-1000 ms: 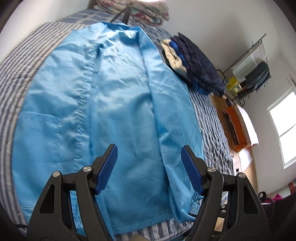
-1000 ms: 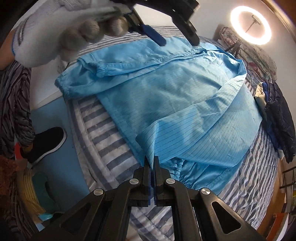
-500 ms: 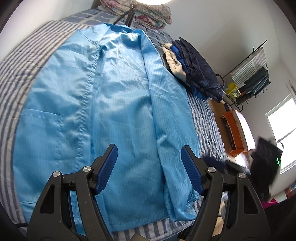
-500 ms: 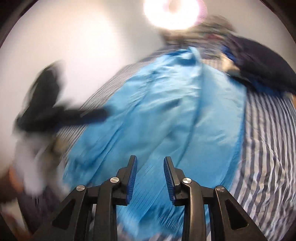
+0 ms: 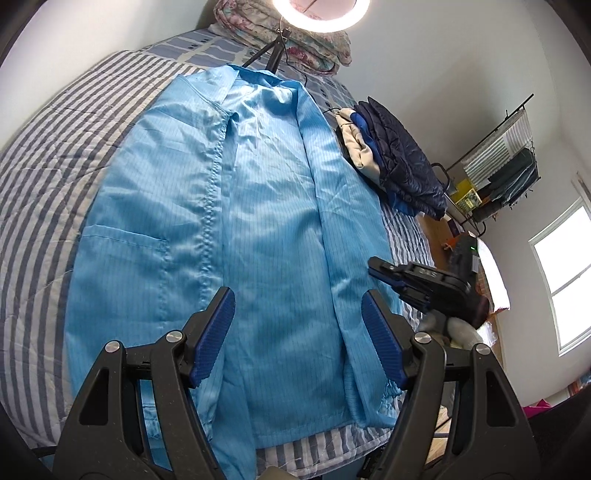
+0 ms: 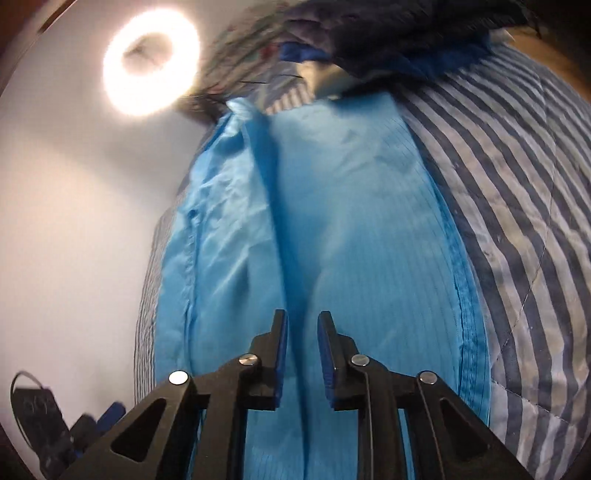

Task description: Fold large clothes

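A large light-blue coat (image 5: 258, 221) lies flat and lengthwise on the striped bed (image 5: 48, 155), collar at the far end, right side folded in over the body. My left gripper (image 5: 297, 325) is open and empty above the coat's hem. My right gripper (image 6: 301, 332) is open with a narrow gap, empty, close above the coat (image 6: 332, 240) near its folded right edge. The right gripper also shows in the left wrist view (image 5: 391, 275) at the coat's right edge.
A pile of dark and cream clothes (image 5: 399, 162) lies on the bed right of the coat. A ring light (image 5: 321, 11) on a tripod stands at the bed head, by folded quilts (image 5: 295, 48). A clothes rack (image 5: 506, 166) and window (image 5: 561, 273) are at right.
My right gripper let go of the coat's side, which now lies folded over the body, and swung round above the coat. My left gripper stayed open and pulled back a little.
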`<state>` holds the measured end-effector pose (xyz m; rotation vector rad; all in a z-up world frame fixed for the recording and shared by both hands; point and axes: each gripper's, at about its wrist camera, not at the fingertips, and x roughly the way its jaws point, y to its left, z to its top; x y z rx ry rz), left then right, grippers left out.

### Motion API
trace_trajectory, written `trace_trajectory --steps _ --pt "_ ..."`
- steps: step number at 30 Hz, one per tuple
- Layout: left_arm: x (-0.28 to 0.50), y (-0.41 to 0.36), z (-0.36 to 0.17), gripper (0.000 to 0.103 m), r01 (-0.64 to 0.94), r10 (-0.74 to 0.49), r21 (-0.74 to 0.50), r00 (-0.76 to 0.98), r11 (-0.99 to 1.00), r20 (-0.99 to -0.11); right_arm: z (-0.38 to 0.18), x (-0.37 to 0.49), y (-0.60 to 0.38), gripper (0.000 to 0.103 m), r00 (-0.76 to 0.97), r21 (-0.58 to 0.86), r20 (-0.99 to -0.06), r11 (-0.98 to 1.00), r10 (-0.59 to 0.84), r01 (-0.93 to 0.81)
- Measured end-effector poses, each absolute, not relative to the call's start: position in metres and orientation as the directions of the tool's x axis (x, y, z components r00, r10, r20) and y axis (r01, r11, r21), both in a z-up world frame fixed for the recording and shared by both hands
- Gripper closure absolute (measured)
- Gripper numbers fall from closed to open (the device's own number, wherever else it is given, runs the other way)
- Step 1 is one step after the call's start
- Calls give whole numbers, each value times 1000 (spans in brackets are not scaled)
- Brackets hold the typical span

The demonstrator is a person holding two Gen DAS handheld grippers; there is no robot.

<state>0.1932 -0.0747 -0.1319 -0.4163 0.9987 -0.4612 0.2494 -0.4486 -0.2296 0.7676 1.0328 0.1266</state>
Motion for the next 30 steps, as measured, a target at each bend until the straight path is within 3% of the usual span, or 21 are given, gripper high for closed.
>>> trace_trajectory --steps 9,15,22,25,30 --pt "189 -69 -131 30 182 -544 -526 465 831 -698 -238 281 -393 88 482 722 -645 680 593 130" --pt "190 -63 -132 30 169 -530 -518 470 839 -706 -245 295 -331 88 337 712 -659 702 673 -9" --pt "191 -58 -137 30 157 -536 -529 457 834 -710 -211 277 -336 87 370 684 -652 724 662 -91" --pt "189 -69 -137 30 185 -549 -526 439 830 -711 -191 257 -361 75 436 652 -656 753 616 -83" --pt "184 -92 -142 30 234 -564 -515 401 825 -722 -173 221 -407 74 494 588 -687 807 532 -52"
